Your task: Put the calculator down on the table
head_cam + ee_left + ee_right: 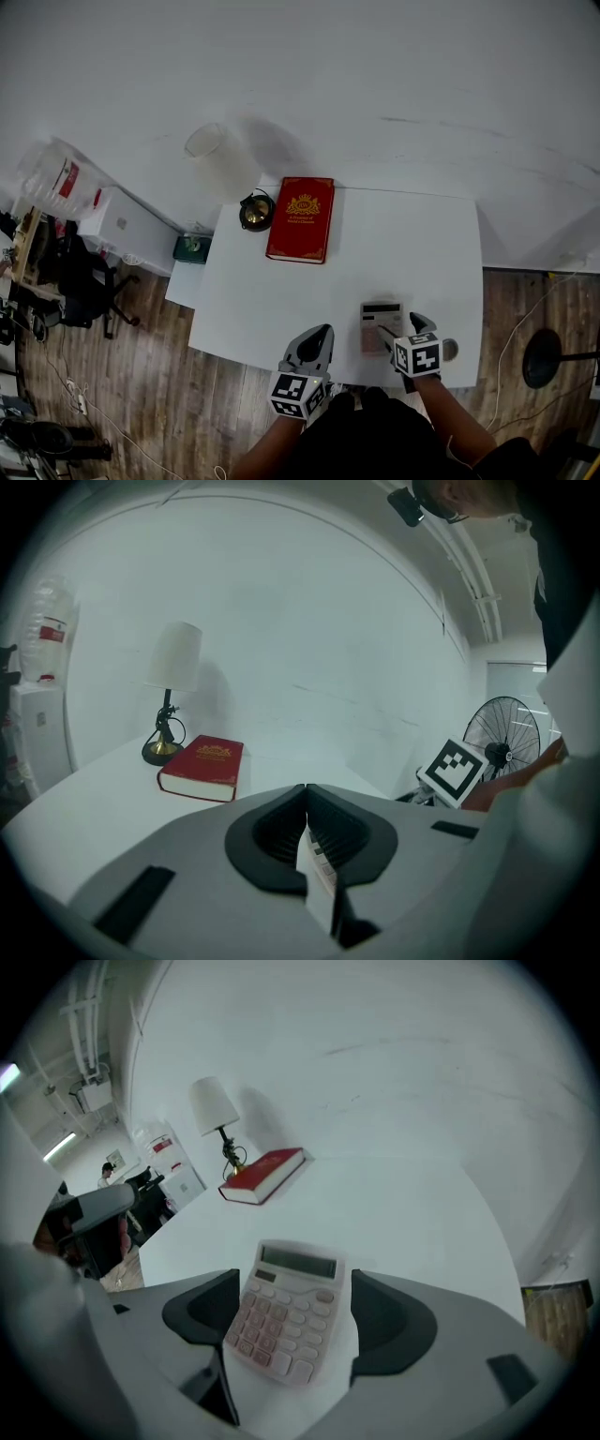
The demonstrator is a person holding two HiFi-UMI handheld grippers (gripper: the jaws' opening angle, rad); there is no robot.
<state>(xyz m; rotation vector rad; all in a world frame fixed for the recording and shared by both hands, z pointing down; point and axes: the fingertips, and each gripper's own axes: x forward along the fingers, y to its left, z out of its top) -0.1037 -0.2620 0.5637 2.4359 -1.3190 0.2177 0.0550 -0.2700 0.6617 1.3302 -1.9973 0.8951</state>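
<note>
White table over a wood floor fills the head view. A red book and a lamp sit at its upper left. The calculator lies flat near the lower edge, right of centre. The right gripper straddles it, and the left gripper hovers just to its left.

Left gripper view: the jaws are pressed together with nothing between them. The book and lamp stand at left, a fan at right.

Right gripper view: the jaws are spread wide. The calculator lies face up on the table between them, clear of both pads. The book and lamp are in the upper left.
</note>
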